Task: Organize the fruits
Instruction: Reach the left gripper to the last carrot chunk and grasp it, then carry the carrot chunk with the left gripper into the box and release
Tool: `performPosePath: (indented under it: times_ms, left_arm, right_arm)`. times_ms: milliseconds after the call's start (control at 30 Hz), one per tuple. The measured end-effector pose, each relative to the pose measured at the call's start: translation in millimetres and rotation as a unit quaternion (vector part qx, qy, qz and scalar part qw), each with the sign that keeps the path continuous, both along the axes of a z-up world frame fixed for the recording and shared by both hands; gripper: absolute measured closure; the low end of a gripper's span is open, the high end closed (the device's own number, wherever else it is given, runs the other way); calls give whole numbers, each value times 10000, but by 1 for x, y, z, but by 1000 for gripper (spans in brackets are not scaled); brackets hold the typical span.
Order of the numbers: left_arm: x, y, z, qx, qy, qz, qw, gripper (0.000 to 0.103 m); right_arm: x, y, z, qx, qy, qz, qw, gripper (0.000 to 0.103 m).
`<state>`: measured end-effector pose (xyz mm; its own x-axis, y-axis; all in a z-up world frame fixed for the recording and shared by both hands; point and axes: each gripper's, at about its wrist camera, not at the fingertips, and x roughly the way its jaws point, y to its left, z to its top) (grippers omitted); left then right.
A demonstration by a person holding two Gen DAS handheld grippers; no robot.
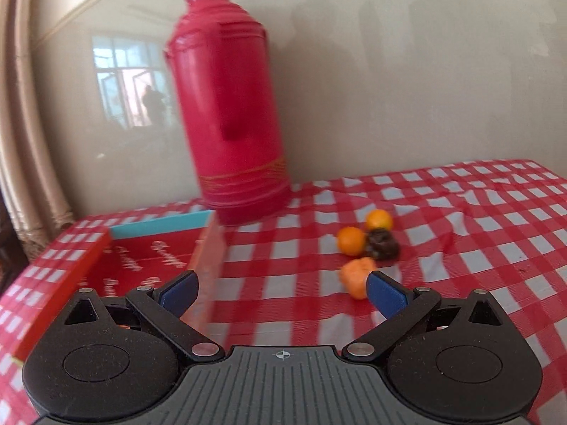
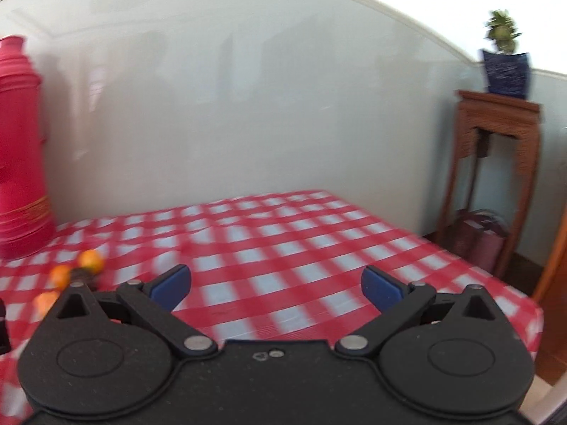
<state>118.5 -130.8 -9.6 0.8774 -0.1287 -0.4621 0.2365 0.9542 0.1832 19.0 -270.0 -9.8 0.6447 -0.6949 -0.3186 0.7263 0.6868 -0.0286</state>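
both my claws wide, holding nothing: left gripper [image 1: 281, 292] nr orange fruits [image 1: 358, 278] & red box [image 1: 141, 262]; right gripper [image 2: 276, 288] over checked cloth [image 2: 319, 248].

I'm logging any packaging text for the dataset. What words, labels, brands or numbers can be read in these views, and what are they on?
Red box: white cursive lettering printed on its inside floor, too blurred and tilted to read.
Red thermos: only gold bands near the base, no text visible.
Blue plant pot: pale markings, too blurred to tell whether they are writing.
Nothing legible on either gripper.
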Motion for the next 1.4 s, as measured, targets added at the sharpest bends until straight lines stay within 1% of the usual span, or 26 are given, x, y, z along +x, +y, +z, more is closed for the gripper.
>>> performPosePath:
  times_ms: [133,200,267,300,367,400,433,467,500,633,767,833,967,1100,1167,1300,1400]
  left_arm:
    - [21,-27,-7,-145,231,-178,9995,3]
    - [31,-37,-12,-271,379,-244,9986,3]
    - [39,-45,-18,-310,487,-251,9980,17]
    - [44,-48,-22,-310,603,-279,9973,24]
    - [51,-50,-30,-355,818,-235,9957,30]
    - [54,-50,-34,-383,911,-233,9948,40]
    - [57,-49,-38,-407,1025,-237,9936,60]
    - [58,-49,-41,-429,1096,-221,9928,64]
    - [58,-47,-42,-480,1070,-215,9929,70]
    - [55,-49,-43,-442,1022,-220,9935,70]
    - [52,-48,-37,-425,865,-198,9952,70]
    - [49,-46,-31,-403,725,-147,9964,70]
    - [36,-33,-15,-232,281,72,9993,70]
    - [31,-5,1,-85,-42,572,9983,70]
    - [31,17,6,-71,-86,930,9956,70]
    - [36,62,9,-24,1,1625,9867,70]
    - [42,92,6,51,102,2101,9776,70]
  right_arm:
    - [-13,-17,3,136,-221,-52,9996,6]
    - [-16,-20,4,212,-227,-22,9995,6]
    - [-18,-23,4,255,-239,32,9994,6]
    - [-18,-24,4,262,-241,53,9994,6]
    - [-18,-25,4,261,-234,81,9994,6]
    - [-19,-26,4,263,-242,85,9993,6]
    - [-19,-27,5,279,-259,94,9992,6]
    - [-20,-28,5,302,-282,104,9991,6]
    - [-21,-28,5,321,-300,103,9990,6]
    - [-21,-30,4,404,-308,81,9987,6]
    - [-20,-28,4,409,-295,144,9986,6]
    - [-19,-26,4,371,-274,154,9988,6]
    - [-18,-24,3,389,-274,189,9987,6]
    - [-14,-18,3,379,-239,305,9985,6]
    - [-12,-13,4,364,-223,391,9983,6]
    - [-5,1,5,292,-188,578,9977,6]
    - [1,13,6,260,-151,737,9968,6]
